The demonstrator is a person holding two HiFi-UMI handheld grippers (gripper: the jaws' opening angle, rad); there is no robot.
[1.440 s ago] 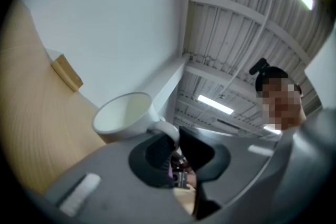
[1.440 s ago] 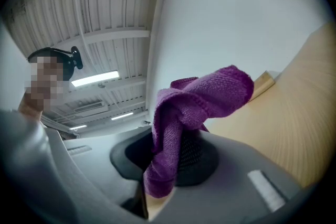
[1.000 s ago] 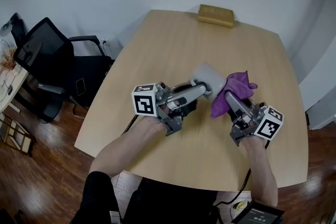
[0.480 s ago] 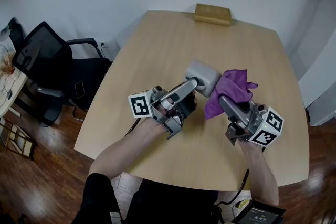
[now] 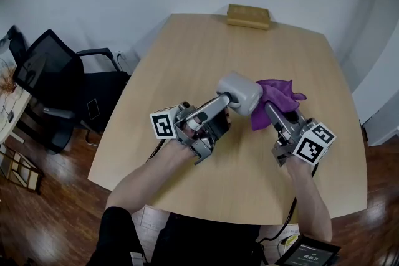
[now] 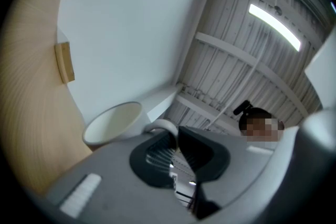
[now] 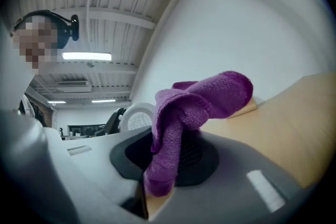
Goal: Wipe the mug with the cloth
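Purple cloth [image 5: 278, 91] clamped in right gripper [image 5: 269, 108], bunched against mug [image 5: 240, 90]. Grips mug handle with left gripper [image 5: 227, 98], tipped above table [image 5: 187, 53]. Looks mid-wipe; most surfaces likely left.

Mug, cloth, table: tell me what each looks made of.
The mug: likely glazed ceramic, white and smooth with a thick rim; could be plastic. The cloth: soft purple textile, perhaps microfibre; a fine knit texture shows. The table: pale wood or wood-look laminate, matte, with faint straight grain.
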